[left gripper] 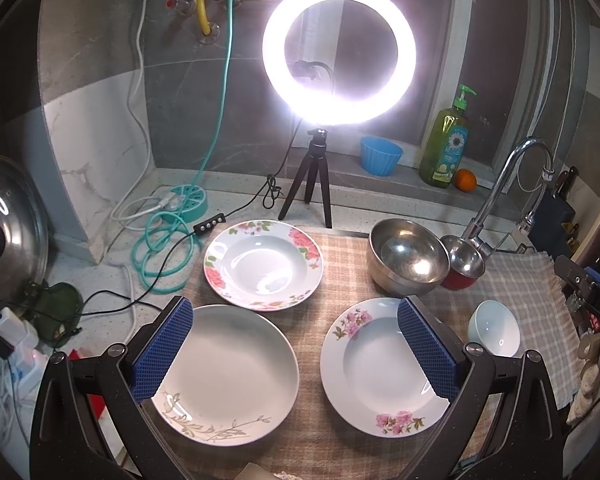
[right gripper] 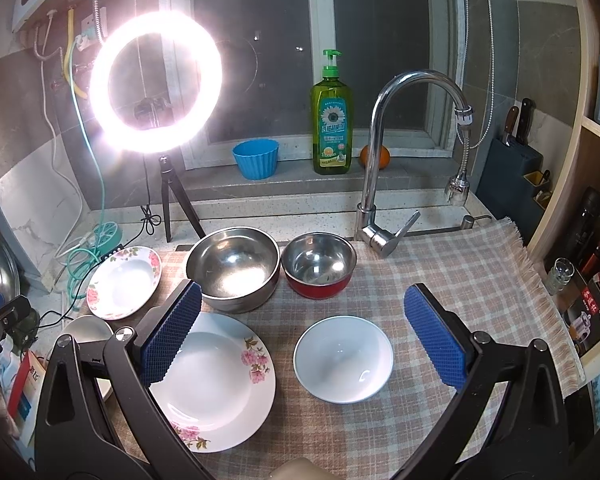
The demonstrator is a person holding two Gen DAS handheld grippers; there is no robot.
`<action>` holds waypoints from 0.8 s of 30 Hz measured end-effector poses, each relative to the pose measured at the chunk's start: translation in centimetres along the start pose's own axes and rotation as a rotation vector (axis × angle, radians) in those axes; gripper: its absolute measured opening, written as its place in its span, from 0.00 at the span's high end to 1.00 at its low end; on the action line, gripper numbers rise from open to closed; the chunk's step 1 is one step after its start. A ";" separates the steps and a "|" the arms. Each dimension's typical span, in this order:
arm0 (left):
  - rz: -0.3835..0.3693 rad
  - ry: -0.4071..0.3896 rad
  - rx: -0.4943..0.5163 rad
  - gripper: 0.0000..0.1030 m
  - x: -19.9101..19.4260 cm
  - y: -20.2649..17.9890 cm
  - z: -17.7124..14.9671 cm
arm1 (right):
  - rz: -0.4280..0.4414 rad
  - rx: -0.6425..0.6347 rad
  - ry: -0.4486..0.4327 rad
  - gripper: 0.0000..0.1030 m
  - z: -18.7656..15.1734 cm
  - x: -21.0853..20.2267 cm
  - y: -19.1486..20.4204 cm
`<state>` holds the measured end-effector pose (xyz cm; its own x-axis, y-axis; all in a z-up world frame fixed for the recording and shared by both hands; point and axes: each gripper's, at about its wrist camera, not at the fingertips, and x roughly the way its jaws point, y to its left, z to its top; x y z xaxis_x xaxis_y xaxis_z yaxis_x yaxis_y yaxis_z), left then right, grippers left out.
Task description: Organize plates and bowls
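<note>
Both grippers hang above the crockery with jaws spread wide, gripping nothing. The left gripper (left gripper: 296, 354) sits over the gap between the plain plate (left gripper: 228, 372) and the pink-sprig plate (left gripper: 384, 368). The right gripper (right gripper: 300, 334) frames the white bowl (right gripper: 343, 358), which stands apart from its neighbours.

Nothing appears stacked yet; the step in hand is judged to be a first pick. A clean grasp would take a plate by its rim edge-on, one jaw above and one below, then lower it flat onto a like plate. Glazed rims may slip, so the pinch should be square.

Farther back lie the rose plate (left gripper: 263, 265), the steel bowl (right gripper: 233, 268) and the red bowl (right gripper: 319, 265); the two bowls stand just beside each other, possibly touching, though the view does not settle it.

All rest on a checked cloth (right gripper: 460, 280) over the tabletop. Beyond stand a tap (right gripper: 380, 152), a ring light (right gripper: 156, 76) and a soap bottle (right gripper: 331, 120) on the sill.
</note>
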<state>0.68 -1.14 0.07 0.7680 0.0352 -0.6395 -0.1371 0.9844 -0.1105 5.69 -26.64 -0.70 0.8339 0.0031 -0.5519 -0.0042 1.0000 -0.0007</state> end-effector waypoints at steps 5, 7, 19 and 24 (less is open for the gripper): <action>-0.002 0.005 -0.002 0.01 0.2 0.0 0.0 | -0.002 -0.002 0.005 0.00 -0.3 0.2 0.0; -0.003 0.009 -0.001 0.01 0.3 -0.1 0.0 | -0.001 -0.001 0.009 0.00 -0.6 0.3 0.0; -0.008 0.016 -0.003 0.01 0.6 0.1 -0.1 | -0.002 0.002 0.018 0.00 -0.6 0.5 -0.2; -0.018 0.042 -0.005 0.01 1.3 0.4 -0.3 | -0.003 0.003 0.031 0.00 -1.1 0.9 -0.5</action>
<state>1.43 -0.76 -0.98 0.7435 0.0097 -0.6686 -0.1262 0.9840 -0.1261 5.83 -27.17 -2.07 0.8166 -0.0001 -0.5772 0.0004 1.0000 0.0004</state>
